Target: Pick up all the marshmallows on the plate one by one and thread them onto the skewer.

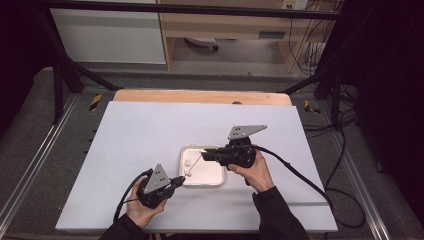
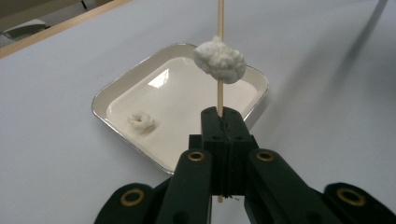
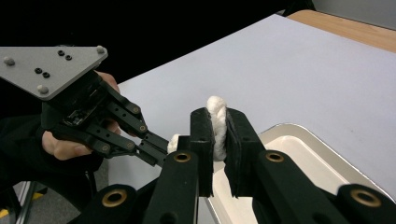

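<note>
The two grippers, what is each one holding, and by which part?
The left gripper clamps the wooden skewer near its lower end, one white puff threaded above. The right gripper pinches another white puff by its sides.

My right gripper's (image 3: 215, 140) jaws cover most of the white puff (image 3: 216, 109) I pinch. My skewer (image 2: 220, 28) runs off the left gripper view's top edge, its tip unseen.

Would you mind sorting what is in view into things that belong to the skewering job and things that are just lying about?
In the job:
- wooden skewer, clamped in the left gripper
- white puff on the skewer
- white puff squeezed in the right gripper
- loose puff in the tray

Just lying about:
- cables on the floor behind the table
- wheeled base under the far desk
</note>
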Motion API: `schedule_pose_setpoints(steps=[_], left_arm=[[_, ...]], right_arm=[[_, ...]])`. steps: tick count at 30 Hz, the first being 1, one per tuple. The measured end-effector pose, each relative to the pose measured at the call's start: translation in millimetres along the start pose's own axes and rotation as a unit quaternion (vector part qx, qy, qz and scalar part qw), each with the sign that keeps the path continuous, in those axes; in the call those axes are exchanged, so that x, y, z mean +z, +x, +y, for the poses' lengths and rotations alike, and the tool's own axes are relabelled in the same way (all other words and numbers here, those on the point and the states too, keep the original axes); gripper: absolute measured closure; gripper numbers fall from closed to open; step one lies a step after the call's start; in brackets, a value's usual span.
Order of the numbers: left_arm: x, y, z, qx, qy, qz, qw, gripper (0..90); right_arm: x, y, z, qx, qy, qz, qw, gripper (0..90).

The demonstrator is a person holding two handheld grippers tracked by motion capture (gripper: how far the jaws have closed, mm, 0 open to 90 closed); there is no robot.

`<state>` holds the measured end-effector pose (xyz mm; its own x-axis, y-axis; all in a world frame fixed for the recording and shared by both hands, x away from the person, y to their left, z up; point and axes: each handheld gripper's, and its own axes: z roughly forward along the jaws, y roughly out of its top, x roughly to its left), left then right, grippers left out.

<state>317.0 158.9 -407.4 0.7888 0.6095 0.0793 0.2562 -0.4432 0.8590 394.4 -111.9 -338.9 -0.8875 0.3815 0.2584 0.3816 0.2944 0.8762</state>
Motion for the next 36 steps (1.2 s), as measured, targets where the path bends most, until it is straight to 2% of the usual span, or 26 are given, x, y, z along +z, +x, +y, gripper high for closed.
schedule_pose_setpoints(steps=[10,18,22,25,31,36], left_arm=[[1.0,-1.7,-0.2,0.006,0.007,0.002,1.0000,89.5],[2.0,-3.0,0.3,0.010,0.010,-0.001,0.9999,89.5],[2.0,-3.6,0.2,0.015,0.011,0.006,0.9998,89.5],[0.7,-2.4,0.4,0.011,0.010,0.005,0.9999,89.5],[1.1,-3.8,0.3,0.018,0.013,0.011,0.9997,89.5],[4.1,-6.4,0.5,0.024,0.018,0.007,0.9995,89.5]], right_arm=[[2.2,2.0,-1.3,-0.006,0.012,-0.002,0.9999,83.1],[3.9,3.3,-2.7,-0.005,0.014,0.007,0.9999,83.4],[4.6,3.6,-3.4,-0.006,0.019,0.005,0.9998,83.6],[4.6,4.3,-3.5,-0.004,0.016,0.009,0.9998,83.6],[6.2,5.1,-5.1,-0.007,0.018,0.009,0.9998,83.6],[7.9,5.0,-5.8,-0.007,0.016,0.013,0.9998,83.6]])
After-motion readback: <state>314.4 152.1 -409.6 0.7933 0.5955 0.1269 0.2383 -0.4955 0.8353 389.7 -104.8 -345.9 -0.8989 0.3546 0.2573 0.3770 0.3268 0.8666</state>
